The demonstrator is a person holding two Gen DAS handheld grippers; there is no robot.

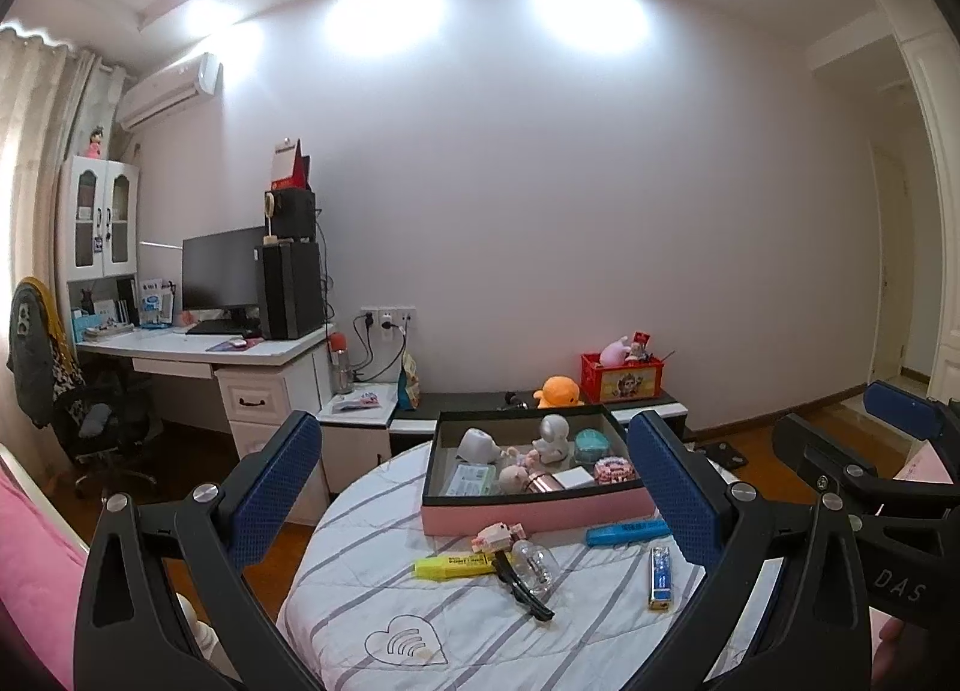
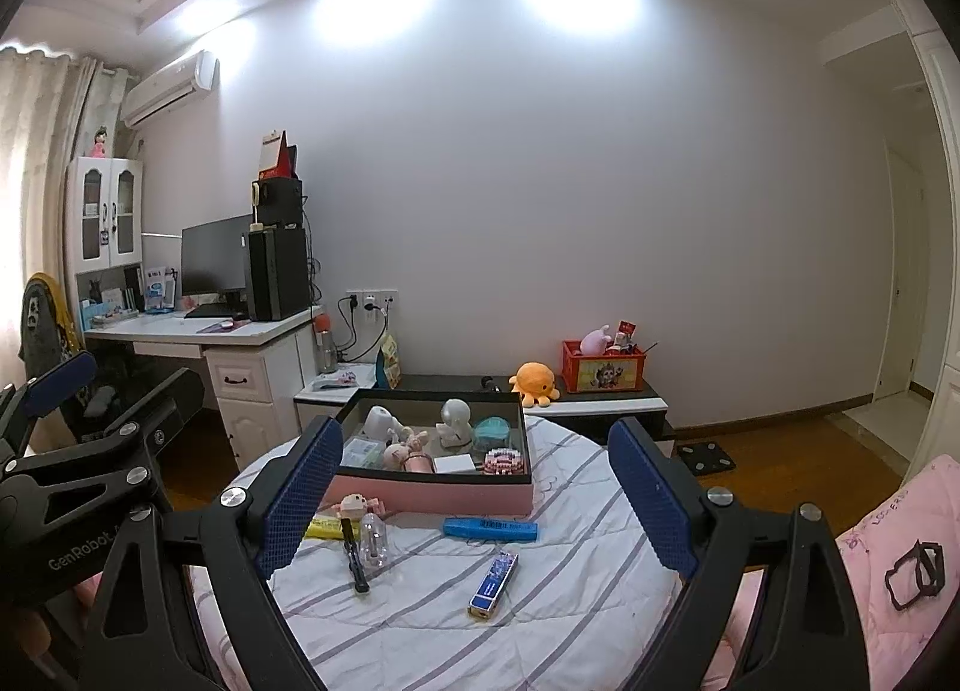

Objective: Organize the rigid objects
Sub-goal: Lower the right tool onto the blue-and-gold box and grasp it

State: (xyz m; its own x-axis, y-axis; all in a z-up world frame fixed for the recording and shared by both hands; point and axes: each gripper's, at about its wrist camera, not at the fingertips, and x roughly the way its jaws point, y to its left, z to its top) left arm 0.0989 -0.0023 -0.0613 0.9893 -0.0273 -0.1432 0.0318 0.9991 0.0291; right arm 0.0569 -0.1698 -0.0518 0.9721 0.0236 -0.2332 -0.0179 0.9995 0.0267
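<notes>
A pink box (image 1: 534, 508) (image 2: 438, 496) with a dark rim stands on the round striped table (image 1: 480, 631) (image 2: 570, 601) and holds several small toys and trinkets. In front of it lie a yellow highlighter (image 1: 451, 566) (image 2: 324, 529), a pink block toy (image 1: 495, 537) (image 2: 354, 506), a clear small bottle (image 1: 534, 565) (image 2: 373, 541), a black hair clip (image 1: 521, 589) (image 2: 354, 556), a blue marker (image 1: 627, 532) (image 2: 489, 529) and a blue harmonica-like bar (image 1: 660, 577) (image 2: 493, 584). My left gripper (image 1: 474, 502) and right gripper (image 2: 474, 502) are both open and empty, above the near table edge.
A white desk (image 1: 204, 355) with monitor and PC tower stands at the left, with an office chair (image 1: 90, 415). A low cabinet (image 1: 600, 409) behind the table carries an orange plush and a red crate (image 1: 621, 379). Pink bedding (image 2: 888, 559) lies at the right.
</notes>
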